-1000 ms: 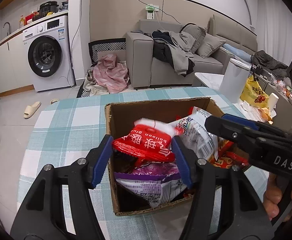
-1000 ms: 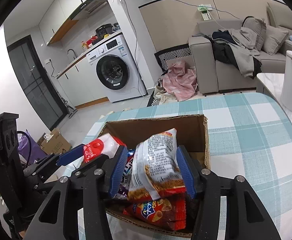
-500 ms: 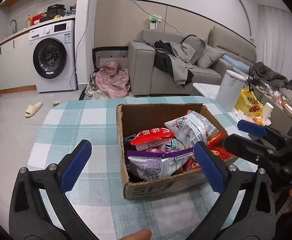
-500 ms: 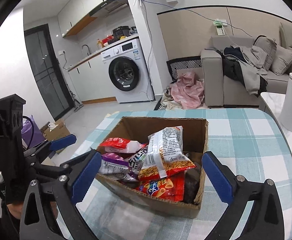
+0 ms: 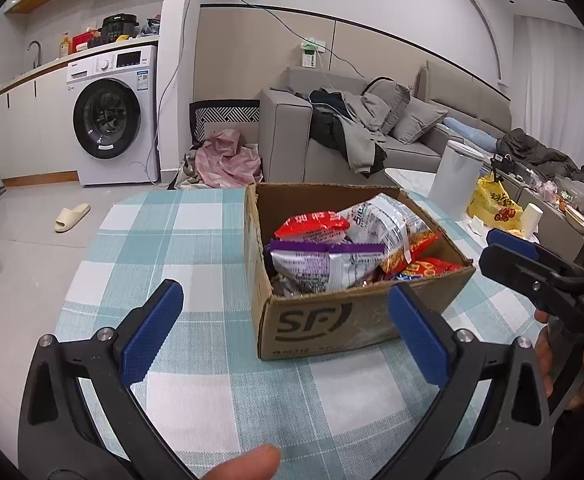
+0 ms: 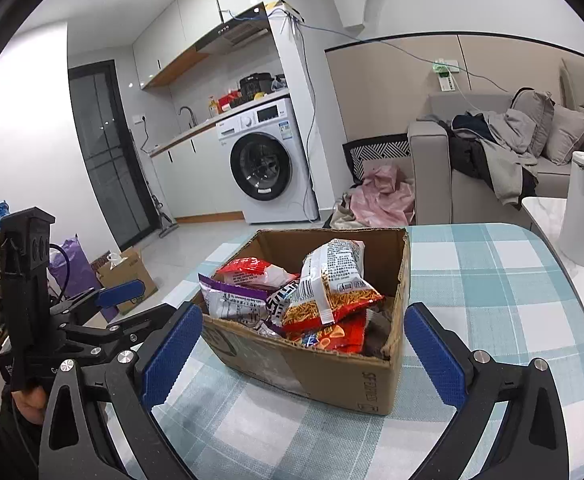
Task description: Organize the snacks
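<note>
**Cardboard box full of snacks, both grippers empty**

Cardboard box (image 5: 327,322) sits on the checked tablecloth (image 5: 196,240), holding the snack bags: a red bag (image 5: 311,224), a purple bag (image 5: 323,264) and a silver bag of orange sticks (image 6: 331,280) leaning on top. The left gripper (image 5: 288,328) and the right gripper (image 6: 303,352) hang just in front of the box, jaws spread wide with nothing between them, clear of the cardboard.
</note>
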`<state>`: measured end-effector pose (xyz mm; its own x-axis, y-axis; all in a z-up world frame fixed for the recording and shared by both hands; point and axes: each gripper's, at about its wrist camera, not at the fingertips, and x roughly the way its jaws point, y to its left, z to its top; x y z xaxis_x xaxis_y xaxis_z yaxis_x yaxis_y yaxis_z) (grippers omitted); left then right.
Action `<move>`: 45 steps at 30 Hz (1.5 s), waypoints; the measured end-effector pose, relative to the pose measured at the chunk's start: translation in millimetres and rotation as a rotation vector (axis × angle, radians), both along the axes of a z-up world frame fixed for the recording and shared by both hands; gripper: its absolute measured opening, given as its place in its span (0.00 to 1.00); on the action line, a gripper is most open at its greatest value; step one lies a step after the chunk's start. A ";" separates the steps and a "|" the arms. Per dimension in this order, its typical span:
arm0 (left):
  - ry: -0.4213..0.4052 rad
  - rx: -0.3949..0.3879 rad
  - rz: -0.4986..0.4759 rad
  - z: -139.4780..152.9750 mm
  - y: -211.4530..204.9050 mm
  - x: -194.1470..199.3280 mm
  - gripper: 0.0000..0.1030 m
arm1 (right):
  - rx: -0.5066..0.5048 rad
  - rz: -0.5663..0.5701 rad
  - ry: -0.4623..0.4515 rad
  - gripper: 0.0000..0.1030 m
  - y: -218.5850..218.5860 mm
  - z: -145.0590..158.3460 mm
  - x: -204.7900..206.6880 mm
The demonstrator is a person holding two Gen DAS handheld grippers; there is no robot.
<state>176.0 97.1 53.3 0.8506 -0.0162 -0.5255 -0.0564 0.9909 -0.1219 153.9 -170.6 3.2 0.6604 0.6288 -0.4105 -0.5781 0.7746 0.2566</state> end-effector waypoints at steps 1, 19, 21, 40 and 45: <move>-0.001 0.003 -0.005 -2.3 -1.4 -3.5 0.99 | 0.004 0.001 -0.005 1.00 -2.2 -1.9 -2.8; -0.083 0.042 0.020 -38.6 -16.1 -34.9 0.99 | -0.017 -0.026 -0.144 1.00 -11.3 -33.4 -42.3; -0.105 0.036 0.029 -41.0 -15.2 -38.9 0.99 | -0.016 -0.032 -0.161 1.00 -11.8 -34.6 -44.6; -0.114 0.041 0.043 -48.0 -15.4 -46.1 0.99 | -0.012 -0.062 -0.162 1.00 -15.4 -39.8 -44.7; -0.119 0.047 0.042 -48.7 -15.7 -45.5 0.99 | 0.002 -0.065 -0.154 1.00 -18.3 -40.1 -42.9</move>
<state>130.5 81.3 4.6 0.9066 0.0427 -0.4198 -0.0857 0.9928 -0.0841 111.1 -188.9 -36.9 0.7546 0.5838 -0.2995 -0.5598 0.8110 0.1704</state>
